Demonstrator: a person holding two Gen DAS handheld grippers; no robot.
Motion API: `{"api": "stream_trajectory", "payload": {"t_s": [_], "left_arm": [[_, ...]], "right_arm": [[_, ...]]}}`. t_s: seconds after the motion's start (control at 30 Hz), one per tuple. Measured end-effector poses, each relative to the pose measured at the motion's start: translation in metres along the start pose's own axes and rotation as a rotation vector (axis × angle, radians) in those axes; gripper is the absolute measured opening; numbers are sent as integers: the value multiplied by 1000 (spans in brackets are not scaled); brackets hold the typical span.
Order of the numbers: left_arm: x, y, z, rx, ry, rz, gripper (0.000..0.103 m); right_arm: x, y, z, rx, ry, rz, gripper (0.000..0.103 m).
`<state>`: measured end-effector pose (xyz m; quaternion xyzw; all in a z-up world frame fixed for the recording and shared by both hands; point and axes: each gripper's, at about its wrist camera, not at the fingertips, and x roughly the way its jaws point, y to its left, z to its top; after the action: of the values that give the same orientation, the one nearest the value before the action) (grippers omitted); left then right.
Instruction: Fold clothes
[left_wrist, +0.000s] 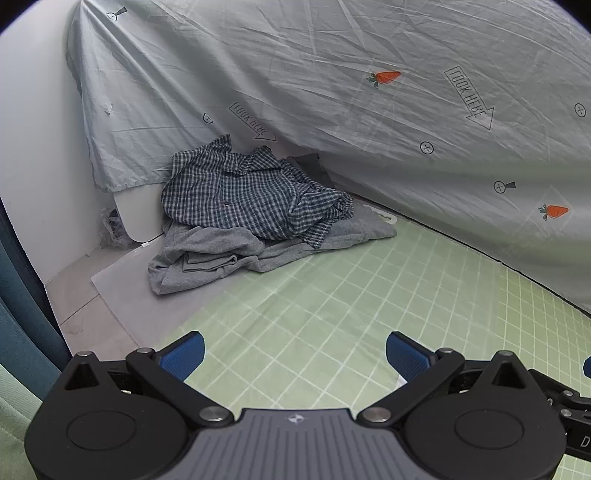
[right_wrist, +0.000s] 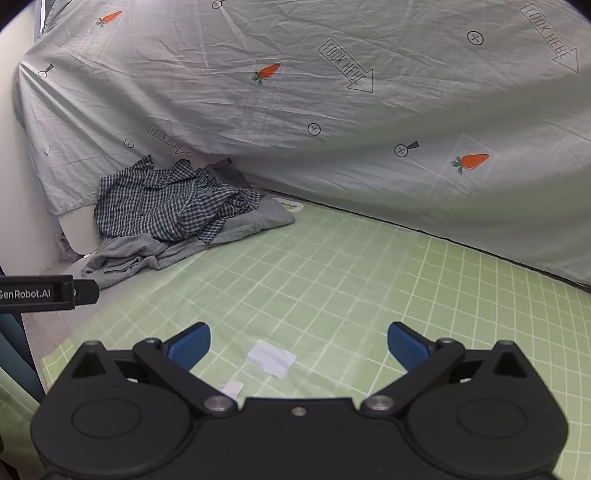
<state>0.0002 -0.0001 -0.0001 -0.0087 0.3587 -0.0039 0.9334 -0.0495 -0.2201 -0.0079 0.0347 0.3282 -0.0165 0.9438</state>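
Two hand-held grippers hover side by side above a pale green checked cloth (right_wrist: 332, 280) spread flat as the work surface. The left gripper (left_wrist: 295, 354) and the right gripper (right_wrist: 299, 345) both point forward and downward, each with its blue jaws spread wide and nothing between them.

The clothes lie in a heap at the far left corner of the green cloth, well apart from both grippers. A crumpled dark checked shirt (left_wrist: 251, 195) sits on top of a rumpled grey garment (left_wrist: 207, 258). Behind them hangs a grey sheet printed with carrots (left_wrist: 369, 55).

The heap's long axis runs from near left to far right, along the foot of the sheet. The shirt is too bunched to tell where its collar points.

No folding has begun. The next move likely calls for reaching to the heap, pinching the shirt, and drawing it onto the open green cloth.

A white paper scrap (right_wrist: 271, 357) lies before the right gripper.
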Motion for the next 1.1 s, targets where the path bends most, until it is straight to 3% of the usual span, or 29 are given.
{"api": "stream_trajectory", "payload": {"t_s": [1.1], "left_arm": [[2,6,1,3,9,2,103]], "right_arm": [[1,-2,0,10,15,-2,103]]}}
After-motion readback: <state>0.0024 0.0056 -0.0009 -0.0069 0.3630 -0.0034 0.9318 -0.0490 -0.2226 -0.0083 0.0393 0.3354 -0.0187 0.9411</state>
